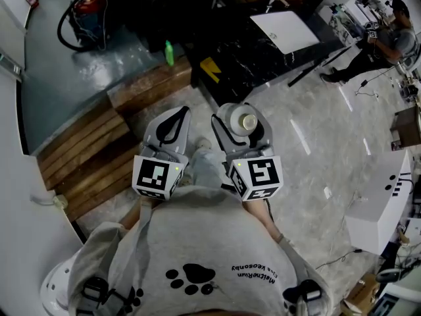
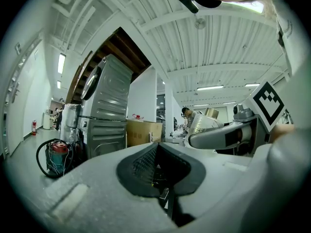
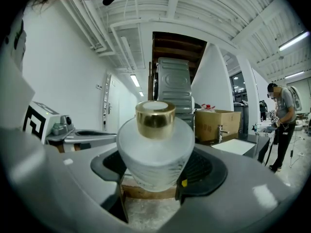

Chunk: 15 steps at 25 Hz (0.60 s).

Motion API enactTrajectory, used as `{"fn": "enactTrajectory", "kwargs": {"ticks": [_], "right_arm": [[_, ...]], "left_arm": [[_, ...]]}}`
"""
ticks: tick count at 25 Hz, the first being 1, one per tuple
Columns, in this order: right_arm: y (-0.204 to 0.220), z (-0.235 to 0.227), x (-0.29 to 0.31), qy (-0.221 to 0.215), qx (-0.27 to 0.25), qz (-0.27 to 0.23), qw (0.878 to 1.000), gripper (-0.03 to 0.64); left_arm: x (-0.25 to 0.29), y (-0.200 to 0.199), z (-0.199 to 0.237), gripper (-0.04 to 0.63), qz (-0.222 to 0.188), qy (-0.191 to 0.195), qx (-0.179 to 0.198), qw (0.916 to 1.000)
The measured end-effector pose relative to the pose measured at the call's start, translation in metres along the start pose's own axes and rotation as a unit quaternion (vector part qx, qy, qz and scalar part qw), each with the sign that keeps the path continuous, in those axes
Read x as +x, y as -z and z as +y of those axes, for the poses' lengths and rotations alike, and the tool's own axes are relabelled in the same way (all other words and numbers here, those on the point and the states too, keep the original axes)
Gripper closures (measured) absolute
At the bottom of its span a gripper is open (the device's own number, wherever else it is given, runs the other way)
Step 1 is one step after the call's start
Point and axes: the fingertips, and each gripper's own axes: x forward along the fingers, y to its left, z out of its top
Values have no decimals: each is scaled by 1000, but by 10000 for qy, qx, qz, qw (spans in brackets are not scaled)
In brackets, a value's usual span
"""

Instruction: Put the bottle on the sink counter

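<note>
A frosted white bottle with a gold cap stands upright between the jaws of my right gripper, which is shut on its wide body. In the right gripper view the bottle fills the gap of the gripper and hides the pads behind it. My left gripper is held beside it on the left, shut and empty; its black pads meet in the left gripper view. The black marble sink counter with a white basin lies ahead, a faucet beside it.
Wooden steps lie at the left, a red vacuum and a green bottle beyond them. A grey washing machine and a cardboard box stand ahead. A person stands far right near a white bench.
</note>
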Motion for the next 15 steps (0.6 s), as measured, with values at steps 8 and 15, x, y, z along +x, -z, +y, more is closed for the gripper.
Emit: {"fn": "enactTrajectory", "kwargs": {"ticks": [8, 15], "right_arm": [[3, -27, 36, -91, 12, 31, 10000, 284], [-2, -66, 87, -285, 5, 39, 9996, 284]], "left_arm": [[39, 6, 15, 594, 28, -50, -7, 10000], [93, 2, 42, 592, -17, -325, 45, 9995]]}}
